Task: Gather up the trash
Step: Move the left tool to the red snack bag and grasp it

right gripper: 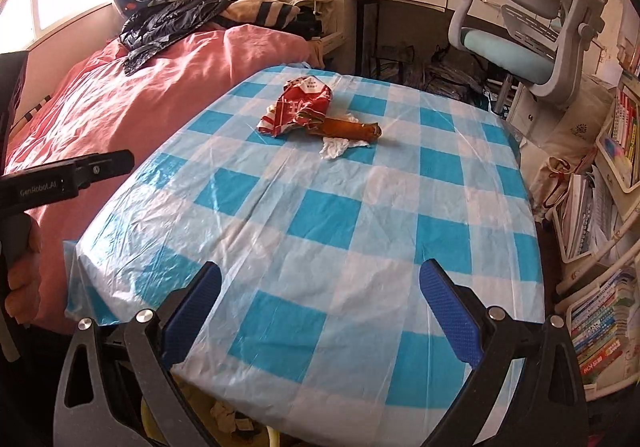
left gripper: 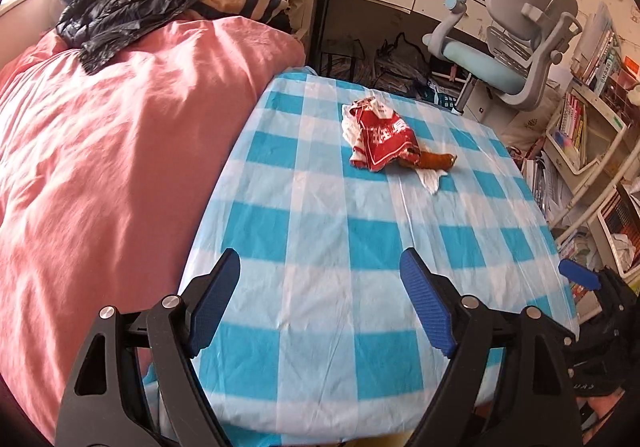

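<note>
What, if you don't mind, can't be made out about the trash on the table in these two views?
- Brown wrapper: its left end is hidden under the red packet in both views.
- White tissue: partly tucked under the brown wrapper.
- Red packet's print: crumpled, too small to read.
- Table near edge: blocked by the grippers' fingers.

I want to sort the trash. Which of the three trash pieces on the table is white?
The crumpled tissue, lying against the brown tube-like wrapper. The tube is brown, and the crushed snack bag is red with white print.
</note>
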`<state>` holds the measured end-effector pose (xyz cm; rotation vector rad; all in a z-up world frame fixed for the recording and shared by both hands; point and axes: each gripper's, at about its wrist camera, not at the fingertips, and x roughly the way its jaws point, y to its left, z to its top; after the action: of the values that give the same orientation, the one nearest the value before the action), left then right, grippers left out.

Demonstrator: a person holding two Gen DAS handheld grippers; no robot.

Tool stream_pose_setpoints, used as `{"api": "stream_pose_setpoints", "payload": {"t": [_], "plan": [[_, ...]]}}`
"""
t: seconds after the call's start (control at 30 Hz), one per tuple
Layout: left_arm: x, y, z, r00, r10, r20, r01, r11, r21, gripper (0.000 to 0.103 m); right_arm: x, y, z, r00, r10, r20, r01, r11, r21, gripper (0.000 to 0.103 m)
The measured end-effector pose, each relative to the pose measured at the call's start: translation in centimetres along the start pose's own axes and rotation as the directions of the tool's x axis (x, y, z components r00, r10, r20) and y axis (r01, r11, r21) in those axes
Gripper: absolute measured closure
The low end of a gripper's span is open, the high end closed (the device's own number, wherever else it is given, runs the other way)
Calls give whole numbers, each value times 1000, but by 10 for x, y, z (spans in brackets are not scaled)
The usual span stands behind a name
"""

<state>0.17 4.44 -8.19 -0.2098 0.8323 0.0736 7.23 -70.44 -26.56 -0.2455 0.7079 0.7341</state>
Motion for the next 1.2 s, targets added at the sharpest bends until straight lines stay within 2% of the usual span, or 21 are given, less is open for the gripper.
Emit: {"api": "stream_pose_setpoints", "payload": {"t": [0.2, 0.33, 0.5, 0.6, 0.63, 0.67, 0.7, 0.73, 0.8, 0.87, 0.93, 1.0, 1.1, 1.13, 1.2], "plan": [[66, -35, 56, 999, -30, -12, 30, 998, 52, 24, 27, -28, 25, 1000, -19, 5, 19, 1000, 18, 8], [112, -55, 99, 1000, -6, -16, 7, 998, 68, 24, 40, -46, 39, 1000, -8, 19, 7, 998, 61, 8], [183, -77, 149, 995, 95, -41, -89, 987, 135, 21, 45, -47, 45, 999, 47, 15, -48, 996, 73, 8], [216, -78, 166, 993, 62, -99, -51, 992, 113, 21, 44, -42, 47, 998, 63, 11, -63, 997, 46, 8], [226, -78, 167, 991, 38, -130, -22, 993, 117, 23, 44, -40, 47, 998, 65, 9, -65, 997, 37, 8], [233, -79, 166, 987, 7, -162, 13, 992, 123, 40, 44, -39, 48, 998, 64, 8, -64, 997, 31, 8], [237, -78, 163, 979, -36, -199, 62, 990, 127, 53, 44, -37, 49, 998, 64, 9, -64, 998, 23, 8], [237, -77, 159, 972, -80, -221, 110, 986, 125, 75, 44, -36, 49, 998, 63, 9, -63, 998, 16, 8], [222, -75, 146, 968, -124, -220, 160, 975, 154, 95, 44, -35, 51, 998, 61, 9, -61, 998, 9, 8], [203, -70, 131, 957, -172, -234, 215, 961, 172, 98, 45, -34, 51, 998, 62, 8, -62, 998, 11, 8], [179, -58, 117, 937, -254, -239, 297, 940, 166, 100, 45, -33, 51, 998, 64, 5, -64, 998, 13, 8], [155, -46, 102, 927, -293, -233, 337, 924, 181, 101, 46, -32, 51, 998, 68, 3, -68, 998, 12, 8], [127, -24, 78, 888, -384, -255, 431, 887, 164, 101, 47, -29, 51, 997, 75, -4, -75, 997, 12, 8], [122, -18, 69, 882, -385, -274, 439, 881, 176, 101, 47, -28, 51, 997, 78, -5, -78, 997, 12, 8], [117, -8, 53, 891, -345, -296, 411, 889, 200, 100, 49, -25, 52, 997, 81, -9, -81, 997, 12, 8]]}}
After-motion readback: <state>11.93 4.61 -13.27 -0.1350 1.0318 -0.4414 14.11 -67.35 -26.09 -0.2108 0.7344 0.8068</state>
